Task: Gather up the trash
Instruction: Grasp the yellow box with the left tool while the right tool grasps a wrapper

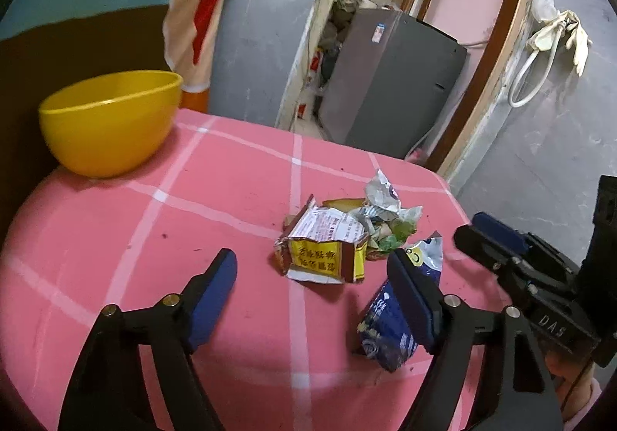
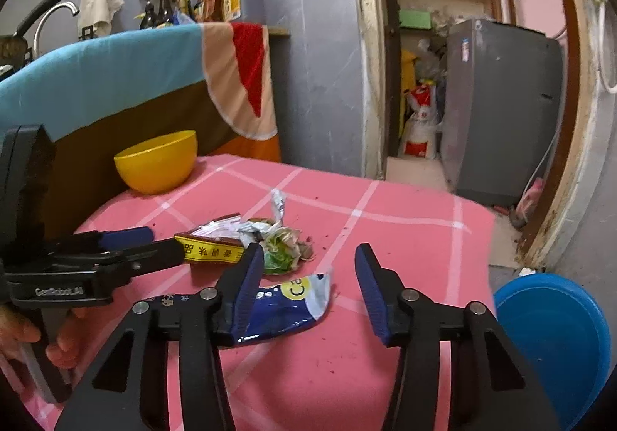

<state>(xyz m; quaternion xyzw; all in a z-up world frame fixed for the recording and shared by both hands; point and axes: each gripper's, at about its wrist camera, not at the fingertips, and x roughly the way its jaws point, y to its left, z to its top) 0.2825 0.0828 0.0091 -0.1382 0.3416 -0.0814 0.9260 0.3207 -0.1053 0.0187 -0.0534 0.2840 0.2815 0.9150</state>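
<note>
Blue wrapper (image 2: pixel 285 309) lies on the pink surface (image 1: pixel 231 180), just beside your right hand-held gripper (image 2: pixel 308 288), touching its left finger; jaws wide, nothing held. Your left hand-held gripper (image 1: pixel 312 284) is also wide, empty, w/ its right finger over the blue wrapper. Yellow box (image 1: pixel 324 253) and crumpled scraps (image 1: pixel 385 215) sit just behind the wrapper; yellow bowl (image 1: pixel 112 118) well beyond. Your fingers wrap the left handle.

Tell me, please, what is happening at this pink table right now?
A person holds a gripper in each hand over the pink checked tablecloth. Both the left gripper and the right gripper have open jaws and hold nothing. Between them lie a flattened yellow and white carton, a crumpled green and white wrapper and a blue foil snack bag, all uncollected. A yellow plastic bowl sits at the table's far corner.
</note>
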